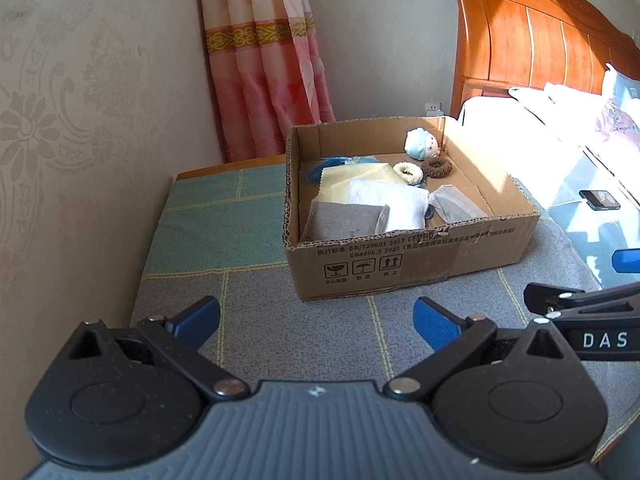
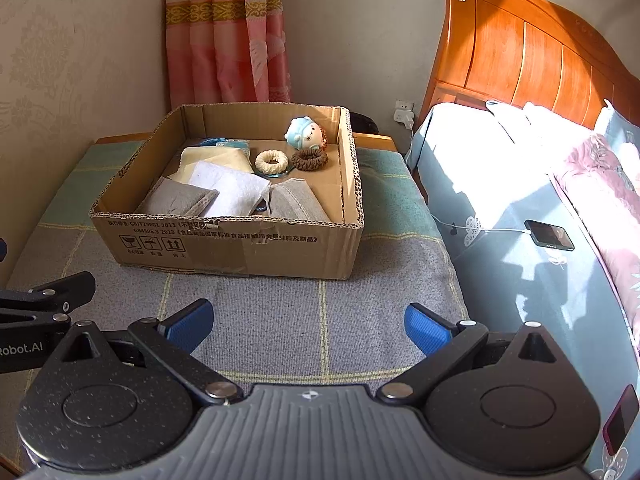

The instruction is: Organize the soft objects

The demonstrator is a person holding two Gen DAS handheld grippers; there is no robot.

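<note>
A shallow cardboard box [image 1: 408,258] [image 2: 240,246] stands on a checked cloth. Inside lie a grey cloth [image 1: 344,222] [image 2: 176,200], a white cloth [image 1: 388,200] [image 2: 230,186], a cream cloth [image 1: 340,180] [image 2: 214,158], another grey piece [image 1: 456,204] [image 2: 296,202], a cream scrunchie [image 1: 408,172] [image 2: 272,162], a brown scrunchie [image 1: 437,167] [image 2: 310,159] and a blue plush toy [image 1: 422,144] [image 2: 306,133]. My left gripper [image 1: 316,318] is open and empty, in front of the box. My right gripper [image 2: 308,322] is open and empty, also in front of the box.
The cloth-covered table [image 1: 256,328] [image 2: 280,320] sits against a patterned wall [image 1: 80,120]. A bed [image 2: 540,200] with wooden headboard [image 2: 532,48] stands to the right, with a charging phone [image 2: 549,234] [image 1: 599,199] on it. A pink curtain [image 1: 260,60] hangs behind.
</note>
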